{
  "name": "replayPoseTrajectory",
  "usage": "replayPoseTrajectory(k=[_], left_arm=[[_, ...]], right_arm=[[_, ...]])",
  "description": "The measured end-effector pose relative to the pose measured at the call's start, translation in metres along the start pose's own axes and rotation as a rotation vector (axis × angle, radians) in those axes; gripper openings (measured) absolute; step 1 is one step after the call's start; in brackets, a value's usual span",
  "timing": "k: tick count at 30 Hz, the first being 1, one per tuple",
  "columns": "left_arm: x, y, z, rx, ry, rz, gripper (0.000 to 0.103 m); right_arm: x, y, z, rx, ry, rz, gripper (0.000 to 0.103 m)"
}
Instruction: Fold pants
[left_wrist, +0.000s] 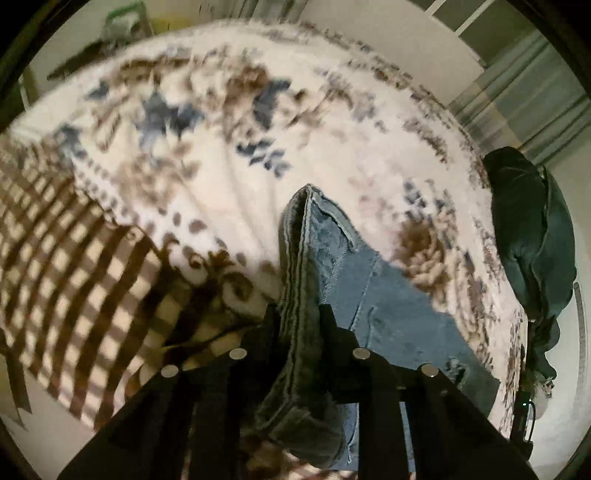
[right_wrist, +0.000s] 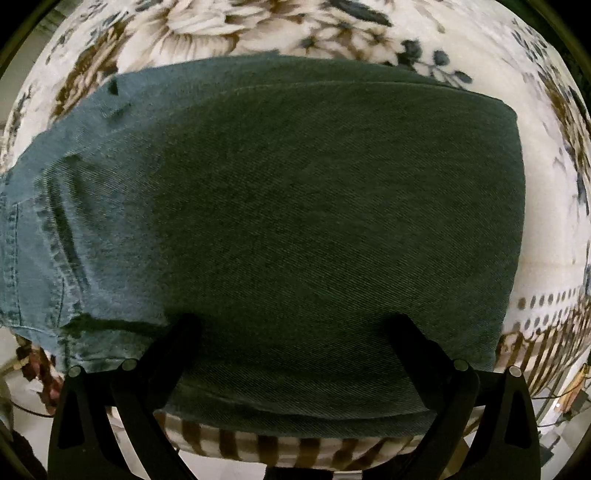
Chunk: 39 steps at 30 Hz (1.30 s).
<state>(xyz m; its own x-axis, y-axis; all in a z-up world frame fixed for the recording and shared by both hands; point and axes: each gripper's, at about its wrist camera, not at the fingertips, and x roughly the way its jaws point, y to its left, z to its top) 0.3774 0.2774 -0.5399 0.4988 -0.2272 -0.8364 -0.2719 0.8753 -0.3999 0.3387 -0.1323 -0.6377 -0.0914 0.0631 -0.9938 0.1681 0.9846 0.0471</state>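
The blue denim pants (left_wrist: 369, 295) lie on a floral blanket (left_wrist: 221, 147) on a bed. My left gripper (left_wrist: 299, 317) is shut on a thick folded edge of the pants and holds it lifted above the blanket. In the right wrist view the pants (right_wrist: 295, 221) lie flat and folded, filling most of the frame. My right gripper (right_wrist: 295, 325) is open, with its fingers spread over the near part of the denim, and holds nothing.
A brown-and-cream checked cloth (left_wrist: 74, 277) covers the bed's left side. A dark green garment (left_wrist: 535, 240) hangs at the right beyond the bed edge. Curtains (left_wrist: 517, 92) are at the back right. The bed's striped front edge (right_wrist: 295, 450) is below the right gripper.
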Motion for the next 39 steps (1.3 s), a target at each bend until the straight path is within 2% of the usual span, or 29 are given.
replayPoseTrajectory(k=[6, 11, 12, 16, 20, 22, 26, 28, 30, 32, 33, 34, 35, 36, 38, 39], left_arm=[[-0.043, -0.061, -0.018, 0.061, -0.05, -0.018, 0.016], [-0.071, -0.158, -0.052, 0.211, -0.087, -0.05, 0.014], [-0.076, -0.188, -0.066, 0.254, -0.092, -0.064, 0.014], [-0.078, -0.268, -0.113, 0.317, -0.077, -0.129, 0.013], [-0.052, -0.335, -0.173, 0.35, 0.005, -0.174, 0.012], [-0.029, -0.36, -0.207, 0.378, 0.052, -0.16, 0.012], [0.013, -0.383, -0.246, 0.396, 0.125, -0.105, 0.013], [0.037, -0.389, -0.26, 0.384, 0.18, -0.05, 0.013], [0.051, -0.391, -0.266, 0.346, 0.235, -0.05, 0.014], [0.052, -0.398, -0.266, 0.351, 0.242, -0.01, 0.024], [0.047, -0.402, -0.265, 0.358, 0.244, -0.012, 0.045], [0.037, -0.405, -0.257, 0.35, 0.231, -0.032, 0.073], [0.03, -0.404, -0.26, 0.348, 0.217, -0.042, 0.084], [0.019, -0.404, -0.254, 0.343, 0.19, -0.036, 0.091], [-0.005, -0.391, -0.235, 0.335, 0.101, 0.01, 0.091], [-0.012, -0.38, -0.226, 0.331, 0.064, 0.058, 0.091]], right_arm=[[-0.008, -0.026, -0.007, 0.023, 0.014, 0.055, 0.103], [-0.027, -0.052, -0.011, 0.024, -0.004, 0.086, 0.103], [-0.032, -0.061, -0.012, 0.026, -0.01, 0.092, 0.103], [-0.047, -0.102, -0.014, 0.047, -0.021, 0.106, 0.103], [-0.057, -0.16, -0.02, 0.098, -0.046, 0.109, 0.103], [-0.058, -0.201, -0.028, 0.143, -0.045, 0.11, 0.103], [-0.054, -0.261, -0.05, 0.189, -0.027, 0.097, 0.103], [-0.052, -0.287, -0.06, 0.185, -0.026, 0.086, 0.103], [-0.051, -0.314, -0.066, 0.184, -0.036, 0.093, 0.103], [-0.051, -0.332, -0.074, 0.194, -0.05, 0.118, 0.103], [-0.056, -0.351, -0.078, 0.204, -0.064, 0.149, 0.103], [-0.058, -0.358, -0.079, 0.213, -0.082, 0.196, 0.103], [-0.061, -0.367, -0.081, 0.219, -0.098, 0.231, 0.103], [-0.066, -0.377, -0.081, 0.225, -0.119, 0.279, 0.103], [-0.071, -0.377, -0.075, 0.226, -0.142, 0.365, 0.103], [-0.069, -0.37, -0.068, 0.223, -0.141, 0.418, 0.103]])
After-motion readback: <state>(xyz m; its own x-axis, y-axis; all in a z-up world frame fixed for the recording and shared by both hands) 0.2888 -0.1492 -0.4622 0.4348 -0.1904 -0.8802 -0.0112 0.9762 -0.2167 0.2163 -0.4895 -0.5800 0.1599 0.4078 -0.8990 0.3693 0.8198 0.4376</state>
